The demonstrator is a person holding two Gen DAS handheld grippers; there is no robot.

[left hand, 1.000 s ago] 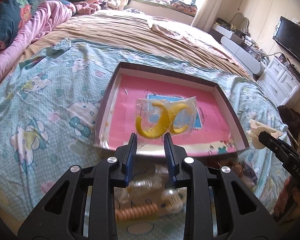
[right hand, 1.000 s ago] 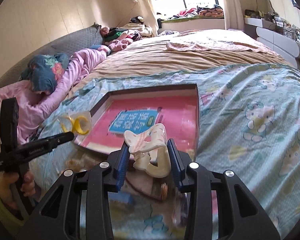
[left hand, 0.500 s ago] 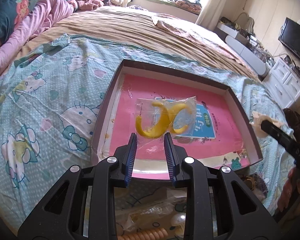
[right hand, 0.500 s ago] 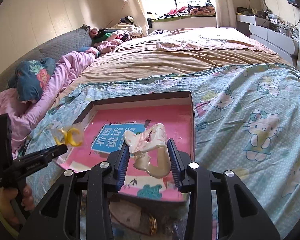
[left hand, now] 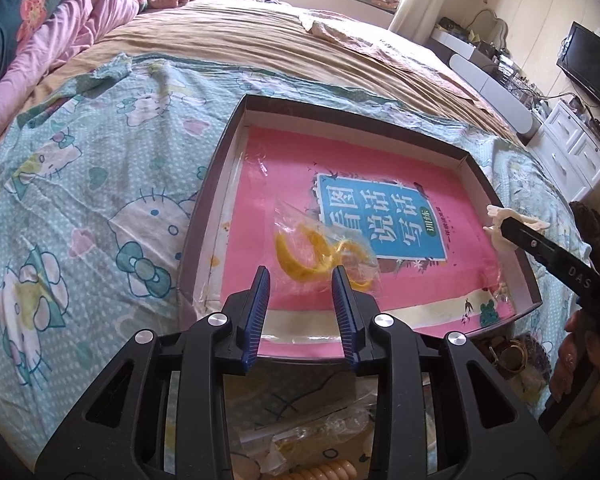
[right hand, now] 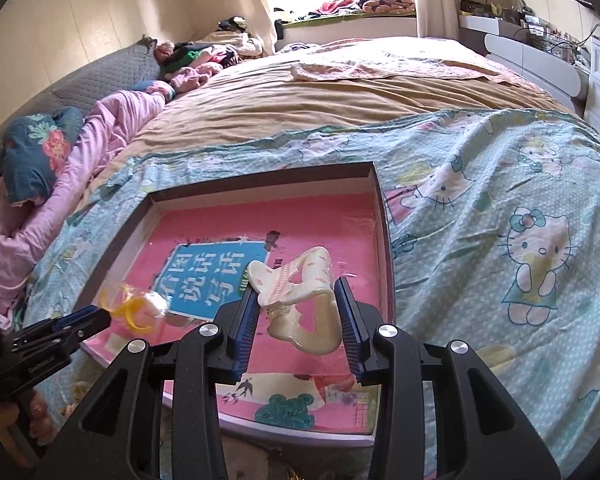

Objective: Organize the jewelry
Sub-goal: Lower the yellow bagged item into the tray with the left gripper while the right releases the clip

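A: Status? Left gripper (left hand: pixel 302 286) is seen spread open, nothing pinched. The bag (left hand: pixel 324 254) of yellow hoops lies loose in the box (left hand: pixel 500 196), just ahead of the fingertips.

B: Right gripper (right hand: pixel 296 300) is closed on the clip (right hand: pixel 300 296), held over the box's right side.

A: Handling?

B: Bag is judged light, limp and slippery; the film should be taken at an edge, not the hoops. Clip is judged rigid, glossy plastic, teeth likely breakable; it's best pinched across the body, as now.
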